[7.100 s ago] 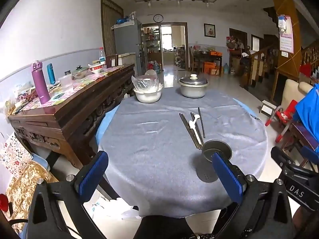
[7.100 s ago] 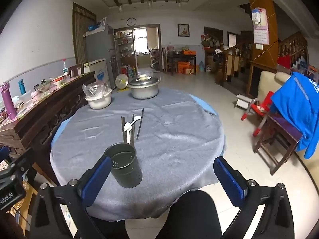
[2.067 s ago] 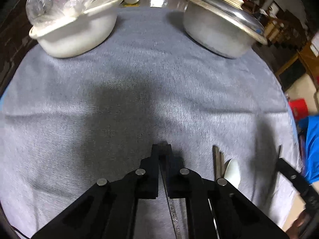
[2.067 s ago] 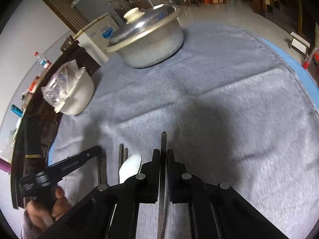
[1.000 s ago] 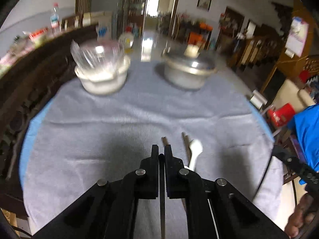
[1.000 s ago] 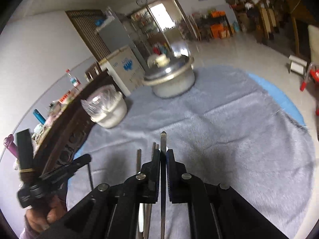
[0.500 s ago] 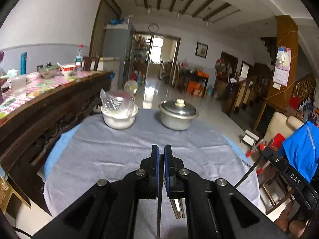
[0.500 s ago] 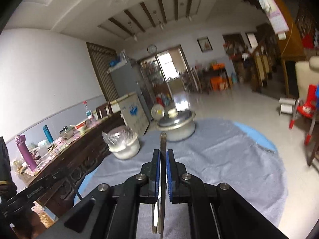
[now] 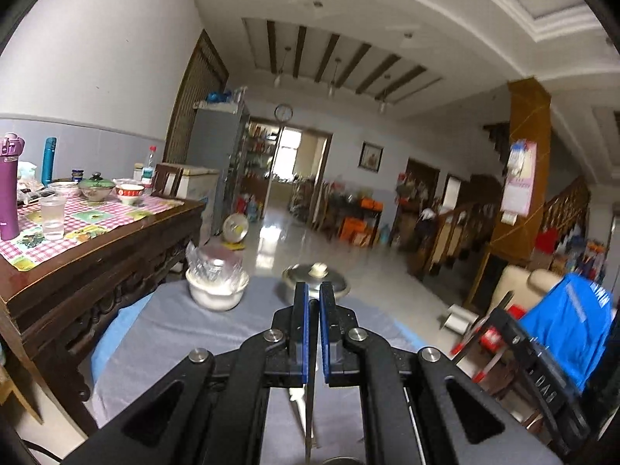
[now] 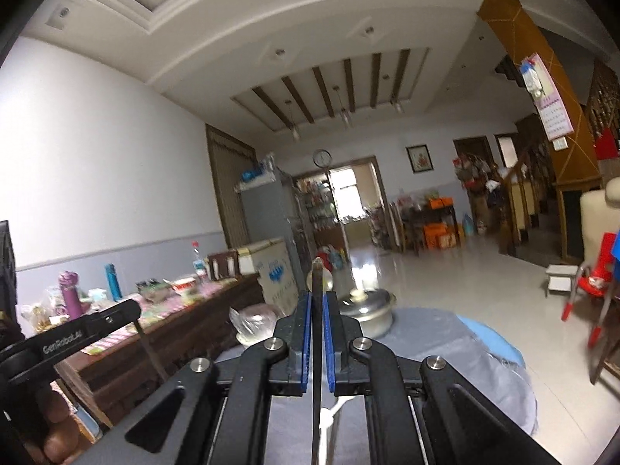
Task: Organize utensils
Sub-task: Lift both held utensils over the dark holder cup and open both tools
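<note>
Both grippers have tipped up since a moment ago, so now the cameras look across the room and at the ceiling, not down at the table. Each one lifted a long thin stick off the grey cloth.

The left gripper (image 9: 313, 298) has its blue pads (image 9: 304, 337) squeezed tight on a dark chopstick (image 9: 309, 407). That stick hangs down below the pads, toward the bottom edge of the left view. A bit of round metal rim shows there, maybe the utensil holder (image 9: 343, 460), but too little shows to be sure.

The right gripper (image 10: 317, 298) is squeezed tight on another chopstick (image 10: 317, 283). Its tip pokes up past the pads, and the rest runs down under them. A white spoon (image 10: 329, 418) lies on the grey tablecloth (image 10: 445, 348) below, so it has not been put away yet.

Far back on the table sit a white bowl (image 9: 217, 294) covered in plastic and a metal pot (image 10: 368, 312) with a lid.

Tipping the sticks up and down looks like getting ready to drop them into the holder. The spoon would come after
</note>
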`<state>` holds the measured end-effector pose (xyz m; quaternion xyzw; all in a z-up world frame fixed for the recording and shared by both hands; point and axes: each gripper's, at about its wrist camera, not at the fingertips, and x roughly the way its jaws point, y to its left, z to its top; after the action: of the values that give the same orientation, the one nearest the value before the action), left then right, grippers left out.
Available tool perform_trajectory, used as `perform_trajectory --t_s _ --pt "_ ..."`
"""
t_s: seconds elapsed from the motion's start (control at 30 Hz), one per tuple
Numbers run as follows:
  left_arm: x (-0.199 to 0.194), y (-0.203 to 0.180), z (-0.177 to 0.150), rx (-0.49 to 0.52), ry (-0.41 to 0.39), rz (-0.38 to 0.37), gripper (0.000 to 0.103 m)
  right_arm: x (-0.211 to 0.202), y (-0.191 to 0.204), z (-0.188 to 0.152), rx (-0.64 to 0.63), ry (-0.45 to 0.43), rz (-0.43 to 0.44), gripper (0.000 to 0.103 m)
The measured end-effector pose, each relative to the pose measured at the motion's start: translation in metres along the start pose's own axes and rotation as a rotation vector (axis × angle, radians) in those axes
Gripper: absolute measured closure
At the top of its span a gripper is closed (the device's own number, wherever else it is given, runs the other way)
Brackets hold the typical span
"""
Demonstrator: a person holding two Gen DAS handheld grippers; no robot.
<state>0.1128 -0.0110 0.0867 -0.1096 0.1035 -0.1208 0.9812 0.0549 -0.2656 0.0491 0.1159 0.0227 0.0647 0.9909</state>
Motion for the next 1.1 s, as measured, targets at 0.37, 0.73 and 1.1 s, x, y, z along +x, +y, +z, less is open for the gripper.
perform_trajectory --t_s 0.37,0.73,1.1 --pt "0.012 -0.004 -0.029 -0.018 0.076 -0.044 0.098 0.005 0.016 -0.031 -0.037 0.171 0.023 0.096" --pt "0.039 0.008 -0.063 -0.009 0.221 -0.017 0.098 0.02 -0.006 -0.064 -0.006 0.338 0.011 0.096" --pt "0.041 0.021 -0.074 -0.019 0.265 -0.029 0.048 0.019 -0.028 -0.067 0.153 0.318 0.071 0.067"
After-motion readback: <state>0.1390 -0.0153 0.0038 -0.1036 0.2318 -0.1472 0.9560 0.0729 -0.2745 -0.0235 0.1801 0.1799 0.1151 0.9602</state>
